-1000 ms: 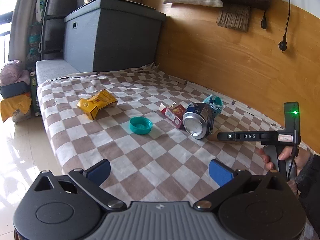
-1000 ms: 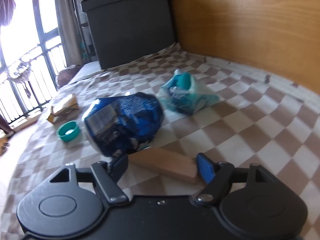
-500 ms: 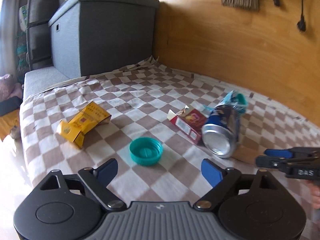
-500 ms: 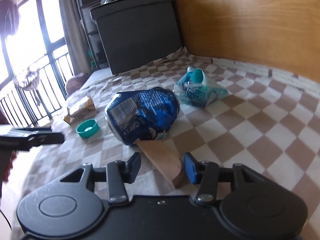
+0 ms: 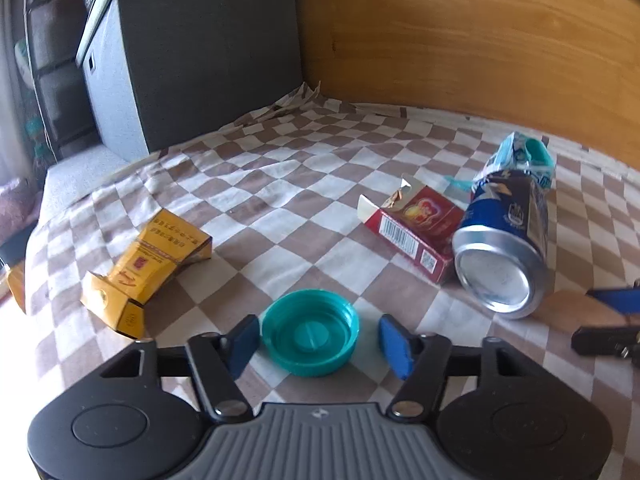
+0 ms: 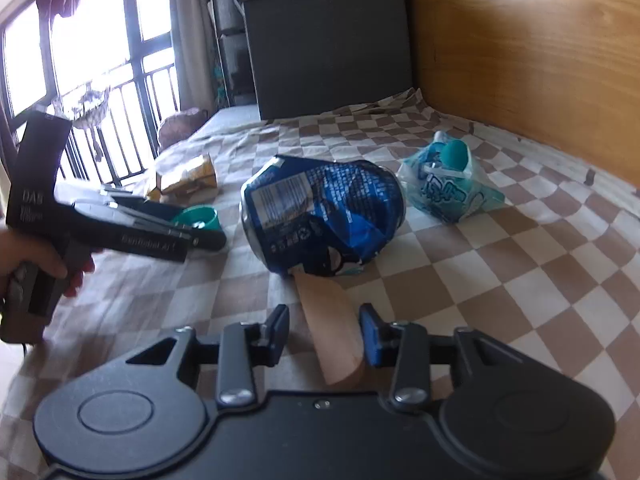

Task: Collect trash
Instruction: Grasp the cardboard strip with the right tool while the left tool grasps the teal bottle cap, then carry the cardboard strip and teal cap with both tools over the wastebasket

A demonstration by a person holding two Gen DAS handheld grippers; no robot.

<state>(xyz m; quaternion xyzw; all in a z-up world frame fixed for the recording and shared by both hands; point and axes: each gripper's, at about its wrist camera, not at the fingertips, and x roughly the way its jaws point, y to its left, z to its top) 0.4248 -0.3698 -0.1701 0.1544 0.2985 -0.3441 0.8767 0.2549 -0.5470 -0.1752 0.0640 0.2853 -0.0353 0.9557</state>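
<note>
The teal cap [image 5: 310, 332] lies between the spread fingers of the left gripper [image 5: 316, 344]; the right gripper [image 6: 324, 332], also spread, straddles a wooden piece [image 6: 332, 328], crushed can [image 6: 320, 216] at twelve o'clock, on the checkered bed [image 5: 280, 200] beside a wooden wall [image 5: 460, 40].

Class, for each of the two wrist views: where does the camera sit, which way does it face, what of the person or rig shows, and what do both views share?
Left wrist: rides the left claw, low over the checked cloth, facing the grey box and wooden wall; its fingers straddle the teal cap.
Right wrist: rides the right claw, facing the window; its fingers flank a wooden piece; the person's left hand shows.
Shared: crushed blue can, teal cap, yellow pack.
</note>
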